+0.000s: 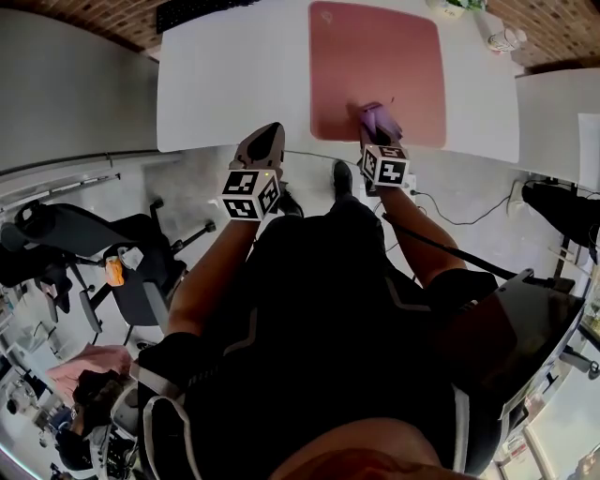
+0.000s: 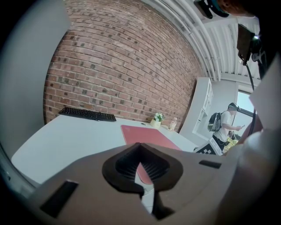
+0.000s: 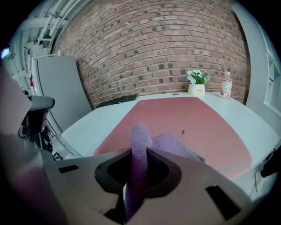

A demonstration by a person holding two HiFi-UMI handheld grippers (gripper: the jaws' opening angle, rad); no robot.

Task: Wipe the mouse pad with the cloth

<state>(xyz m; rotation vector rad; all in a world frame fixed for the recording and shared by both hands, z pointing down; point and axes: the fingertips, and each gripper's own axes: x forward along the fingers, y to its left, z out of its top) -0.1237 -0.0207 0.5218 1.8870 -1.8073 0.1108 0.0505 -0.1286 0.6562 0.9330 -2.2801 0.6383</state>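
Observation:
A pink mouse pad [image 1: 377, 70] [image 3: 189, 127] [image 2: 147, 136] lies on the white table [image 1: 234, 75]. My right gripper [image 1: 375, 127] [image 3: 139, 169] is shut on a purple cloth [image 3: 139, 154] [image 1: 379, 120]; the cloth rests on the pad's near edge. My left gripper [image 1: 262, 145] [image 2: 141, 169] hangs at the table's near edge, left of the pad, its jaws closed with nothing between them.
A black keyboard [image 2: 87, 114] [image 1: 192, 11] lies at the table's far left. A small potted plant [image 3: 196, 83] [image 2: 156, 120] and a bottle [image 3: 226, 84] stand at the far edge by the brick wall. Office chairs [image 1: 84, 253] and a cable [image 1: 469, 220] are on the floor. A person with a backpack [image 2: 225, 125] stands at the right.

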